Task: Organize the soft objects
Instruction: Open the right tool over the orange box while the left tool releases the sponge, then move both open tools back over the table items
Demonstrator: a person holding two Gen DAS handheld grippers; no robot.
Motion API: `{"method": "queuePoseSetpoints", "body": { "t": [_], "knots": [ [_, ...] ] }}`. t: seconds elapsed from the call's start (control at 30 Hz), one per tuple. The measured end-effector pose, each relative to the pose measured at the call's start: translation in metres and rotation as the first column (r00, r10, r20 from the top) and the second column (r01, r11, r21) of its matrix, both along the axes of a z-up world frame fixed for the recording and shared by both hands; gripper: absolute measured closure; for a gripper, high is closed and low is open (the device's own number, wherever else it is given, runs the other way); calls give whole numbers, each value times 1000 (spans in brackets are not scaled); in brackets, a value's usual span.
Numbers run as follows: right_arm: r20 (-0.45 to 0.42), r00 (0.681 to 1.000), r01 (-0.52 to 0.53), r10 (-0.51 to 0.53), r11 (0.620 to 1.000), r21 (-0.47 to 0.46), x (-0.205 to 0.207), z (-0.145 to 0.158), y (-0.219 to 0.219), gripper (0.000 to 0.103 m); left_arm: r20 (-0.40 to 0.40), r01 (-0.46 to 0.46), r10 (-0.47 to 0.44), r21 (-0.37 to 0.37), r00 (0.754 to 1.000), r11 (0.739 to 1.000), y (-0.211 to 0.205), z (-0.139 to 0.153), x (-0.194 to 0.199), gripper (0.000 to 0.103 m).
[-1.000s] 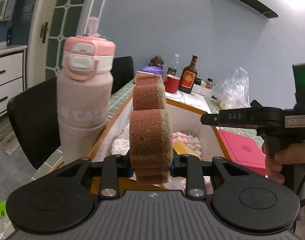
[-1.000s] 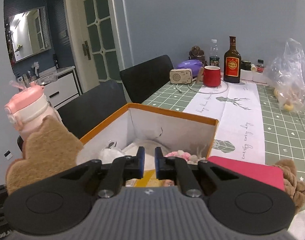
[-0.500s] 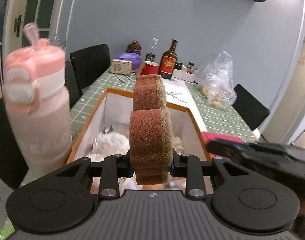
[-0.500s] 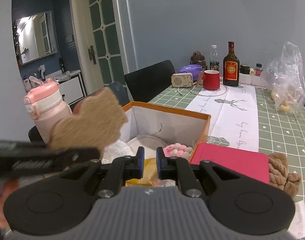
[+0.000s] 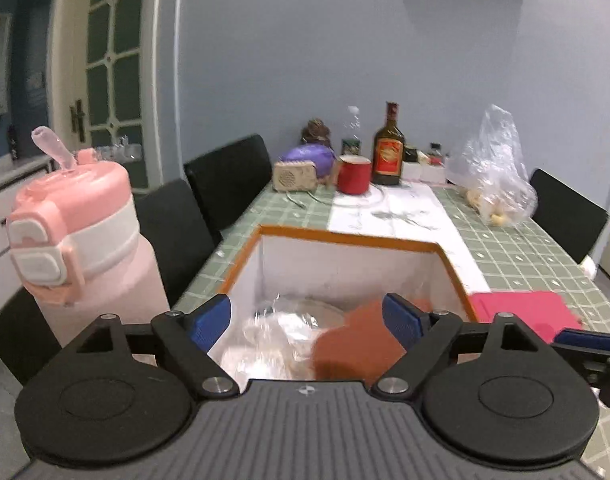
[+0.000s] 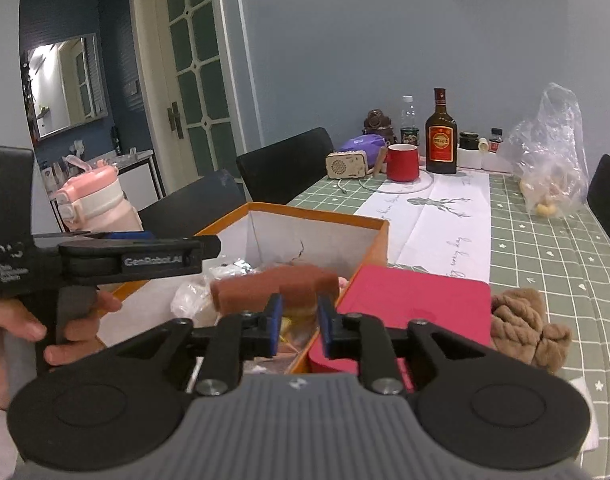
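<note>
The orange-rimmed box [image 5: 347, 240] is the landmark. The left gripper [image 5: 307, 318] hangs just over its near edge with jaws spread wide, having just been opening; nothing is pinched between the blue pads [image 5: 209, 320]. The brown sponge [image 5: 357, 350] sits blurred inside the box near the right pad, on top of crumpled clear plastic [image 5: 273, 340], free of the left pad; whether it touches the right one cannot be told. In the right wrist view the sponge [image 6: 275, 286] lies flat across the box's contents, below the rim.

The right gripper [image 6: 299, 330] points over the box's near right corner, its jaws a narrow gap apart after just opening slightly, holding nothing.

A pink bottle [image 5: 81, 240] stands tight against the box's left wall, leaving little room there. A pink-red lid [image 6: 417, 304] lies against the box's right wall, and a brown knitted bundle [image 6: 525, 324] rests just beyond the lid. Beyond the far rim the green tablecloth [image 6: 545, 248] lies open up to the red mug [image 6: 403, 162] and the bottle [image 6: 441, 136].
</note>
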State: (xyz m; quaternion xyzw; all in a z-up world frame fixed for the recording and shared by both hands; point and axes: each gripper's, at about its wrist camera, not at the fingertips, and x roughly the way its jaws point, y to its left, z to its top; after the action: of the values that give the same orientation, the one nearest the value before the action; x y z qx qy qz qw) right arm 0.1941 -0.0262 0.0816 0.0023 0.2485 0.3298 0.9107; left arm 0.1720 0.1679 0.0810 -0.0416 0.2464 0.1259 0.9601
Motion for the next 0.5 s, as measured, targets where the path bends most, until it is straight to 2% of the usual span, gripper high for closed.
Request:
{"method": "queuePoseSetpoints", "body": {
  "t": [0.1, 0.27, 0.33, 0.37, 0.5],
  "knots": [
    [-1, 1000, 12, -12, 1000, 2, -3, -1, -6, 80, 27, -13, 13, 9, 1000, 1000, -7, 9, -12, 3],
    [4, 1000, 29, -29, 1000, 4, -6, 0, -16, 80, 72, 3, -11, 99, 997, 995, -28, 29, -20, 3],
    [7, 999, 37, -37, 999, 14, -7, 3, -21, 76, 82, 12, -22, 118, 996, 993, -36, 36, -23, 3],
    [11, 999, 43, -44, 999, 20, -7, 5, -23, 68, 104, 9, -22, 123, 994, 992, -40, 40, -26, 3],
    [37, 998, 48, -50, 998, 32, -10, 17, -32, 67, 153, -5, -22, 177, 988, 984, -57, 51, -34, 3]
  ]
}}
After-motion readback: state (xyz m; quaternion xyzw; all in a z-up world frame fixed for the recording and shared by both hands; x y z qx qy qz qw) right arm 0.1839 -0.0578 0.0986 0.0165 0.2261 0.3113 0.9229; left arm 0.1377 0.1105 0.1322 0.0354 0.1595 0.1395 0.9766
